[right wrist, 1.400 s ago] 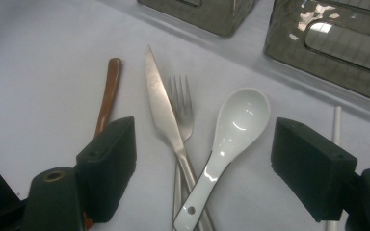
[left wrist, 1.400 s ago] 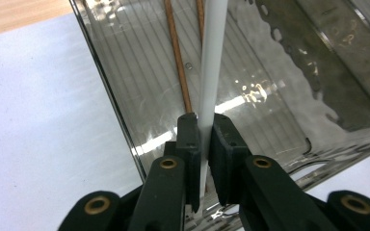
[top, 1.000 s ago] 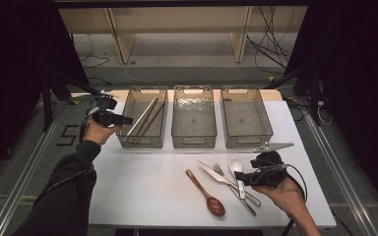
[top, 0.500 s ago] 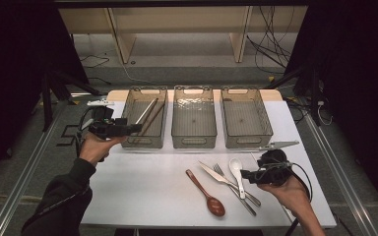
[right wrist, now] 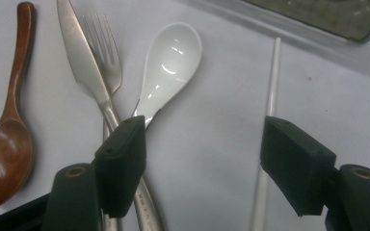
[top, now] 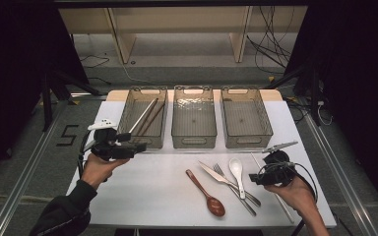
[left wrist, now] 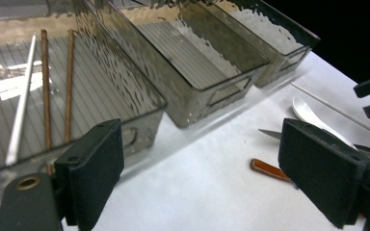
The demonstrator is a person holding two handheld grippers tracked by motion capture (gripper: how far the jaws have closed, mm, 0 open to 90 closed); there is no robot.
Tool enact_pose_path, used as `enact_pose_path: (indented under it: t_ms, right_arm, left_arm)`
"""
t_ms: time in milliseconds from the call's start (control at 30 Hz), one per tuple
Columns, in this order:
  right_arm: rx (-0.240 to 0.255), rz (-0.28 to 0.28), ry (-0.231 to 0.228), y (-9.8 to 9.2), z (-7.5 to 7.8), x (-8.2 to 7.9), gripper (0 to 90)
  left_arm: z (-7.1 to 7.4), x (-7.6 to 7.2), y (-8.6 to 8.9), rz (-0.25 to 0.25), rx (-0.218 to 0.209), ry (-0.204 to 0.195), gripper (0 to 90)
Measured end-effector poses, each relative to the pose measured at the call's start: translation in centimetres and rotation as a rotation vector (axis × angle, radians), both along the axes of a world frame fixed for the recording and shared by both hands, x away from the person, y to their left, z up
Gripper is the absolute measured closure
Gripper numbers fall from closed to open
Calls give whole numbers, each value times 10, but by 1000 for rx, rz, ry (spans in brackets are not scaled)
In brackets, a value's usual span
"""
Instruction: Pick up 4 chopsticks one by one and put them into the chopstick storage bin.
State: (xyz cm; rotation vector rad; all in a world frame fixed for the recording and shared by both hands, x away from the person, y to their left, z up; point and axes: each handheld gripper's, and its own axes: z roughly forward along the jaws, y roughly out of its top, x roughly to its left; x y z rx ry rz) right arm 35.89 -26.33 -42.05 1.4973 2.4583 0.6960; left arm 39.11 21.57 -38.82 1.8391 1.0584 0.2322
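Glossy white spoon [right wrist: 171, 67] lies before right gripper [right wrist: 202, 159], jaws narrowing, nothing held; left gripper [left wrist: 212, 178] wide.

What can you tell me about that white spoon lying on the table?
The white spoon looks like glossy ceramic, the deep, flat-bottomed soup kind, with light glinting in its bowl. It lies hollow side up on the white table, bowl pointing toward the bins and handle toward the person. It sits among the loose cutlery, right of the fork and knife; its handle seems to rest across theirs. A thin white chopstick lies apart on its other side. The right gripper hovers open just above its handle.
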Motion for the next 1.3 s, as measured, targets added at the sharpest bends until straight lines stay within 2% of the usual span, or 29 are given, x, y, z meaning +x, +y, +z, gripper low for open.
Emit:
enact_pose_path:
  t_ms: [100,267,367,500,600,700,933,1100,1300]
  right_arm:
    - [-10,7,13,1,-2,1,398]
    - [-40,11,50,-1,-7,4,487]
    - [-75,28,90,-2,-9,5,544]
    - [-124,22,139,-3,-13,9,595]
    - [-137,22,165,-4,-15,11,635]
    - [-181,17,170,-7,-16,14,653]
    - [-238,0,213,-11,-20,16,701]
    - [-234,-2,244,-14,-24,18,727]
    - [-256,-7,274,-16,-28,22,779]
  left_arm:
    - [-2,-6,-3,-14,24,-10,160]
    - [-2,-13,-6,-20,33,-22,160]
    - [-5,-16,-5,-23,30,-14,160]
    - [-6,-22,-7,-43,39,-17,160]
    - [-7,-25,-7,-53,32,-24,160]
    - [-7,-27,-7,-55,28,-27,158]
    - [-6,-31,-5,-50,17,-50,158]
    - [-8,-34,-5,-53,24,-55,158]
    - [-9,-36,-4,-48,12,-40,158]
